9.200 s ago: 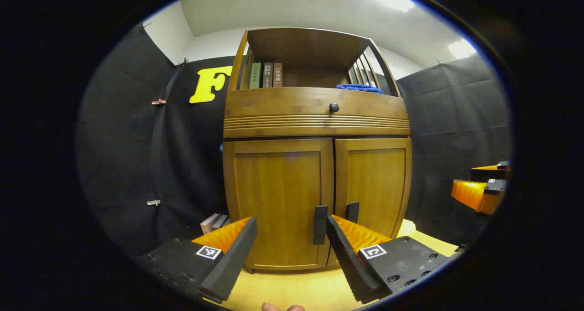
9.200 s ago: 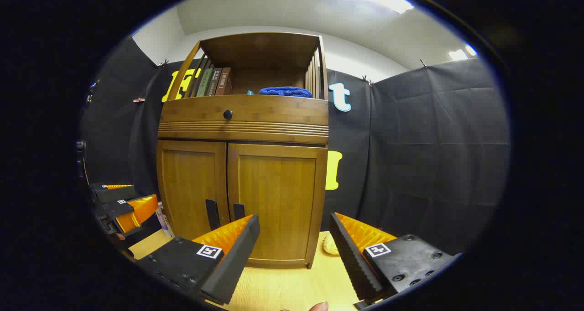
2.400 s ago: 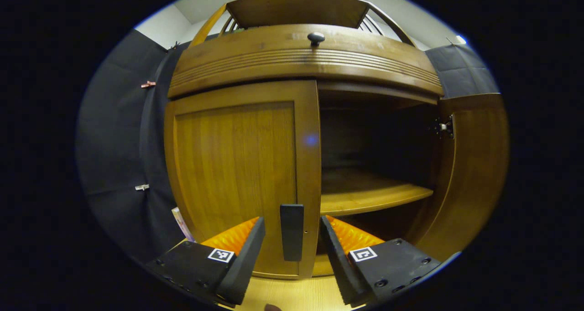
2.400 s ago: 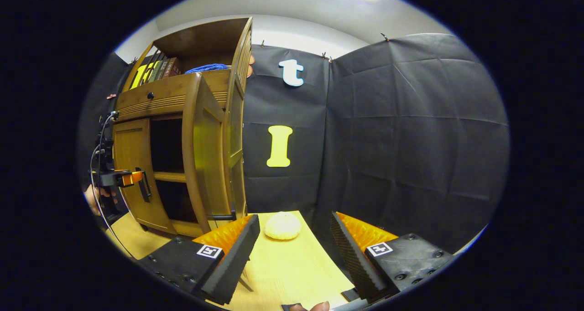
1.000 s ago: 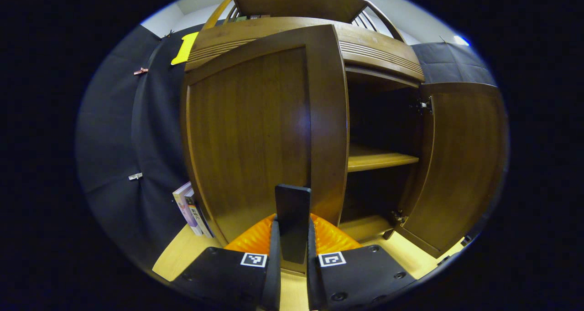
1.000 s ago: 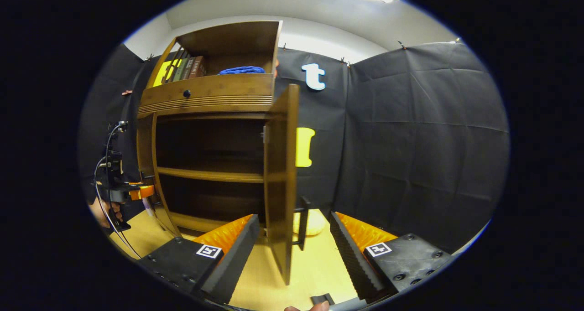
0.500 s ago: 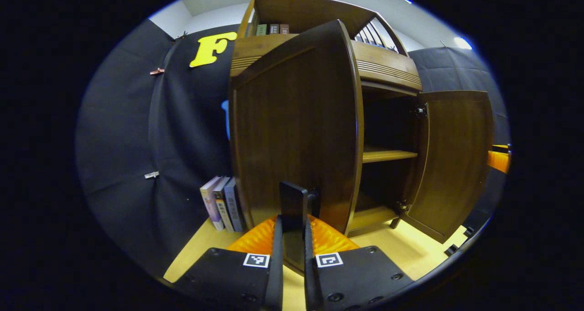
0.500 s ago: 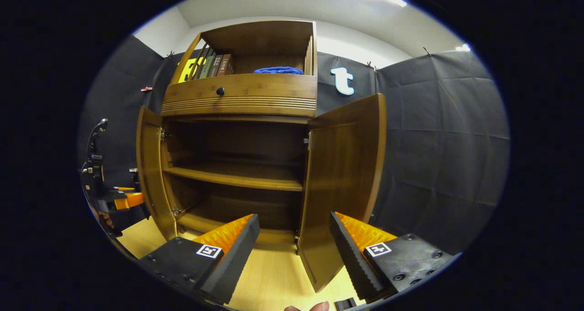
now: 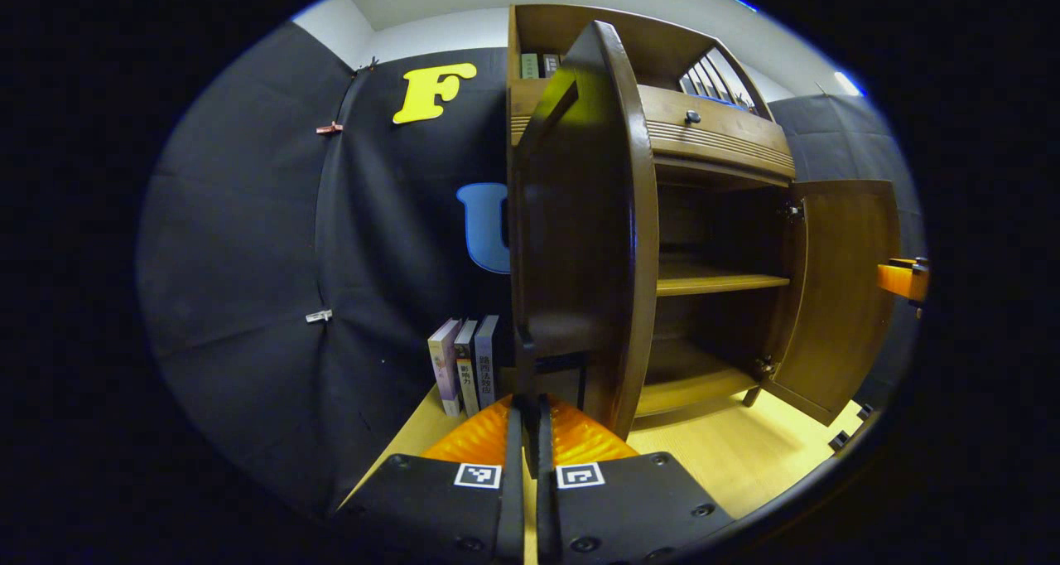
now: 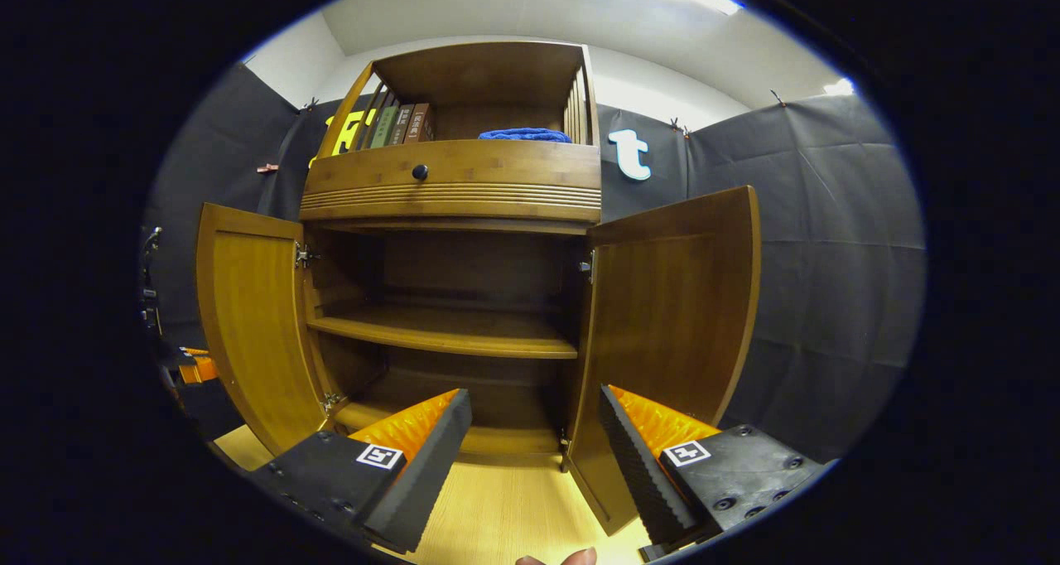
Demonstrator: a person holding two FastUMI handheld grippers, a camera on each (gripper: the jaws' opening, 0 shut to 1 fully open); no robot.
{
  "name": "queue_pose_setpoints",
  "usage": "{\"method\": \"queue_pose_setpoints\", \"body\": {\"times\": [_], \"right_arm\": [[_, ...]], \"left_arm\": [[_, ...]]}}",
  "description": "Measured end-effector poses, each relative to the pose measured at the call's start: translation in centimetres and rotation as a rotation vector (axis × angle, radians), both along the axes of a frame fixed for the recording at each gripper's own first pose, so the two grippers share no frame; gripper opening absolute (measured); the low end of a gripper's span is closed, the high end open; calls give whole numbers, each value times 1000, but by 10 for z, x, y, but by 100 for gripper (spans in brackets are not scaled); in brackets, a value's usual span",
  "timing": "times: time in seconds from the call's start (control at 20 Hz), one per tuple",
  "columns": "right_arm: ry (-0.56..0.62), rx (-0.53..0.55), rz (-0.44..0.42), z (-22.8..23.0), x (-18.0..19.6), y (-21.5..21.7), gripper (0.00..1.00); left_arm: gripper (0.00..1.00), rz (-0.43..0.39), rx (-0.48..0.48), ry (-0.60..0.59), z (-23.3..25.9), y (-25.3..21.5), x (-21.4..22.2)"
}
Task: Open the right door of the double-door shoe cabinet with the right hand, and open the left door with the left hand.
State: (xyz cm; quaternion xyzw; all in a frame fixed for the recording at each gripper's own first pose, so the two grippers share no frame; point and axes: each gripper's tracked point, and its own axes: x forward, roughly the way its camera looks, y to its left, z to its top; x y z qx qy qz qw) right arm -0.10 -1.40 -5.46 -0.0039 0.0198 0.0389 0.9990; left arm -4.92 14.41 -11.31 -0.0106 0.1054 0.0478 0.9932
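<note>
Right gripper view, left door (image 10: 248, 333) now wider

Cabinet (image 10: 451, 188) centre; left door (image 10: 248, 325) and right door (image 10: 671, 316) swung outward either side. Shelf (image 10: 443, 333) inside. Books (image 10: 397, 126), cloth (image 10: 524, 135) in top bay. Books (image 9: 464, 366) on floor left of cabinet.

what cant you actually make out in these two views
- Left door handle: in the left gripper view the left gripper fingers close around it, covering its lower part.
- Right door handle: in the right gripper view it sits on the face turned away.
- Book spines beside the cabinet: too small to read.
- Cabinet bottom shelf: in the right gripper view the right gripper fingers block part of it.
</note>
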Motion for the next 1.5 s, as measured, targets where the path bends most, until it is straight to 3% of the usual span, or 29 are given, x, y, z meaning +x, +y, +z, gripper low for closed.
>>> {"method": "queue_pose_setpoints", "body": {"times": [0.3, 0.5, 0.75, 1.0, 1.2, 1.25, 1.45, 1.5], "right_arm": [[-12, -6, -16, 3, -8, 19, 98], [4, 6, -18, -3, -11, 36, 98], [8, 2, -11, -4, -10, 52, 98], [13, 1, -5, -5, -9, 54, 98], [36, -11, 10, -8, -6, 56, 98], [37, -16, 11, -7, -6, 56, 98], [20, -24, 14, -1, -3, 56, 98], [18, -25, 20, 0, -2, 55, 98]], "left_arm": [[10, -24, -53, -24, -2, 28, -16], [10, -66, -8, -25, -4, 33, -18], [10, -71, -78, -32, -3, 34, -20], [9, -36, -25, -27, -2, 42, -37], [11, -55, -67, -53, 5, 29, -55], [19, -69, -74, -63, 9, 22, -58], [86, -105, -69, -112, 29, -8, -64], [90, -97, -68, -122, 34, -14, -66]]}}
